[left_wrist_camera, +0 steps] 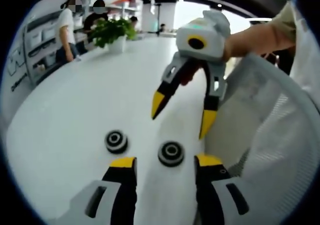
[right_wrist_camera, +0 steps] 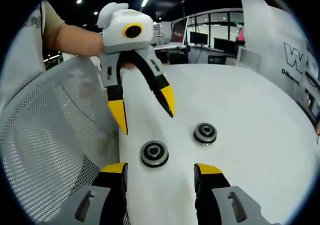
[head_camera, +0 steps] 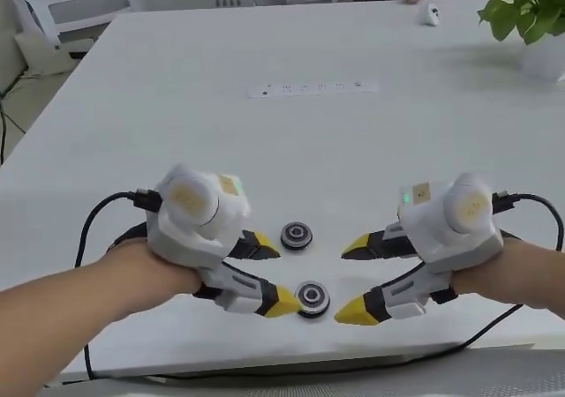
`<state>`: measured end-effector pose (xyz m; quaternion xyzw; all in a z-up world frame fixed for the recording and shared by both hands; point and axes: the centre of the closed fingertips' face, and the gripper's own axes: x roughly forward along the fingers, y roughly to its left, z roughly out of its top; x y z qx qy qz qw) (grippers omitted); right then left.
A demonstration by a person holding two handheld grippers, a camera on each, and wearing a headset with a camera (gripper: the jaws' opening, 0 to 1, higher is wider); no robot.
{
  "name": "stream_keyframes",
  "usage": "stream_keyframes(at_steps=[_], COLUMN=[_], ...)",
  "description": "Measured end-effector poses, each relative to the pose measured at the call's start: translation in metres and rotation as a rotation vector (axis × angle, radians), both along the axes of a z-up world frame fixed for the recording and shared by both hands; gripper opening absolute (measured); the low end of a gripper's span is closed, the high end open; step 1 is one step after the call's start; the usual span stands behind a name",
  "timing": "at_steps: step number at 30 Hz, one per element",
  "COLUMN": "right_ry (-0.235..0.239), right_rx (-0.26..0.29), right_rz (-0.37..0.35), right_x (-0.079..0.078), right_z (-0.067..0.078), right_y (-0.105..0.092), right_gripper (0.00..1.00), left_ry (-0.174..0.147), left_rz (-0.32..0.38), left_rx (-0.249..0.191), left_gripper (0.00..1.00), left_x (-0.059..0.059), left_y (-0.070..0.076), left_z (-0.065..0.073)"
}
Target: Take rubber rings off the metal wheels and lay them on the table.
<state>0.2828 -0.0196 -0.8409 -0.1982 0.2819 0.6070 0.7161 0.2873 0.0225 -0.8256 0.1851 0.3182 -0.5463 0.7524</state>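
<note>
Broad white table (head_camera: 291, 123) under everything, bare for most of its top. White mesh chair back (right_wrist_camera: 55, 135) hard against its near edge, large in both gripper views. Green potted plant (head_camera: 525, 4) at the far right corner in the head view. Closer in, left gripper (head_camera: 278, 276) and right gripper (head_camera: 346, 282), one in each hand, low over the near part of the table and pointed tip to tip at each other. Both with jaws spread wide and nothing held (released, not clenched on anything). Flat white power strip (head_camera: 313, 87) well beyond them, out in the middle of the table. Between the grippers, flat on the table top and apart from one another, a near wheel (head_camera: 312, 298) and a far wheel (head_camera: 297, 235), both small and of metal. Near wheel right in the gap between the two lower yellow tips, just beside the left gripper's lower tip; touching or not, cannot tell. In each gripper view, just ahead of that gripper's own open jaws. Far wheel a little farther from the person, near the two upper tips, clear of both grippers. Dark rubber rings (right_wrist_camera: 143, 154) on around both wheels, with a bright hub and a dark centre inside each
</note>
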Motion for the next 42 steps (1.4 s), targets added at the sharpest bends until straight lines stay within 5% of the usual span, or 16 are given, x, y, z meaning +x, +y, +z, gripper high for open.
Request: stream_keyframes(at_steps=[24, 31, 42], right_ry=[0.008, 0.011, 0.019], right_rx=[-0.013, -0.014, -0.016], right_rz=[-0.003, -0.001, -0.001], right_x=[-0.002, -0.003, -0.002], right_z=[-0.002, -0.004, -0.007], right_y=[-0.007, -0.007, -0.006], right_gripper=[0.53, 0.52, 0.52], left_ry=[0.022, 0.012, -0.051], left_rz=[-0.065, -0.069, -0.099], left_rx=[0.018, 0.035, 0.059], left_gripper=[0.27, 0.22, 0.16], left_x=[-0.009, -0.006, -0.005], left_y=[-0.024, -0.026, -0.028], left_z=[-0.016, -0.022, -0.026])
